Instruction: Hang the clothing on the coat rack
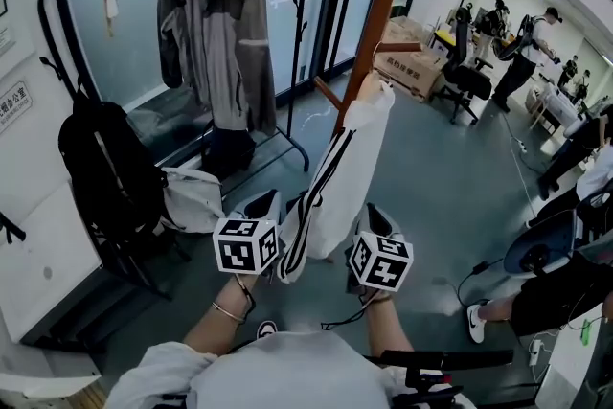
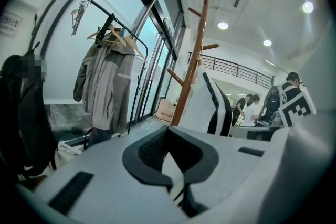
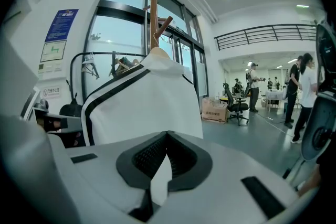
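Note:
A white garment with black stripes (image 1: 347,163) hangs by its top from a peg of the brown wooden coat rack (image 1: 385,5) and drapes down towards me. My left gripper (image 1: 271,206) is shut on the garment's lower edge at its left, with cloth pinched between the pads (image 2: 170,157). At the hem's right side my right gripper (image 1: 372,220) is likewise shut on cloth (image 3: 164,162). The garment (image 3: 142,107) fills the middle of the right gripper view, below the rack's top (image 3: 154,18). In the left gripper view the garment (image 2: 202,107) hangs beside the pole (image 2: 191,65).
A black clothes rail (image 1: 57,14) at the left carries a grey jacket (image 1: 218,38) on hangers. A black backpack (image 1: 107,168) and a white bag (image 1: 193,196) lie under it. A cardboard box (image 1: 412,62), an office chair (image 1: 466,77) and people stand at the right.

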